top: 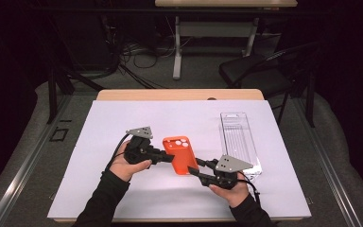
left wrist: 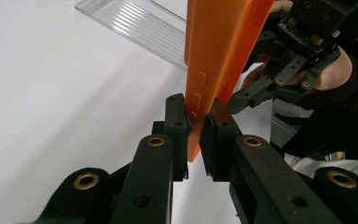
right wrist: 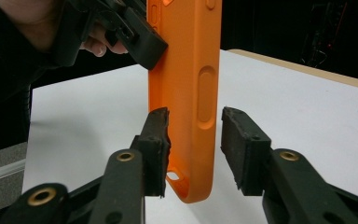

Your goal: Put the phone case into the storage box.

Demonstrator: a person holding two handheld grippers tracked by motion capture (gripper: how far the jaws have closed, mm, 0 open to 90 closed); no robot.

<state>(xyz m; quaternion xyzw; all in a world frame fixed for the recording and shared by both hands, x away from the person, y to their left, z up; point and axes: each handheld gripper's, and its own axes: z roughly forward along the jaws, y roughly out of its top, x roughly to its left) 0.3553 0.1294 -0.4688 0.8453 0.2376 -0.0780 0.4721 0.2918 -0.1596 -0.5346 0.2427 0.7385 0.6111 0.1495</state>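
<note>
Left gripper (left wrist: pixel 195 122) clamped on one long edge of the orange phone case (top: pixel 180 155), pads pinching the rim near the side buttons; case held up off the white mat (top: pixel 123 189), near the middle of the table, between the two hands

Right gripper (right wrist: pixel 195 142) at the case's lower end, jaws apart: left pad looks to be just touching or nearly touching the case wall, right pad clearly off it, with a gap. So the case sits between those jaws but is not gripped by them

Progress, as a judgement: the work looks like handling or passing the case between the two tools. Lifted and secured on the left side — done. Right side has no hold; whether it is about to take hold or has let go, cannot tell. Clear plastic tray (top: pixel 238 139) lies flat to the right of the case, well apart from it, nothing in it as far as visible; if the case is meant for it, that step is not yet done

Count:
- phone case: one
- clear tray: one
- grippers: two, one per hand
- white mat: one
- chair (top: pixel 260 71) beyond the table: one
</note>
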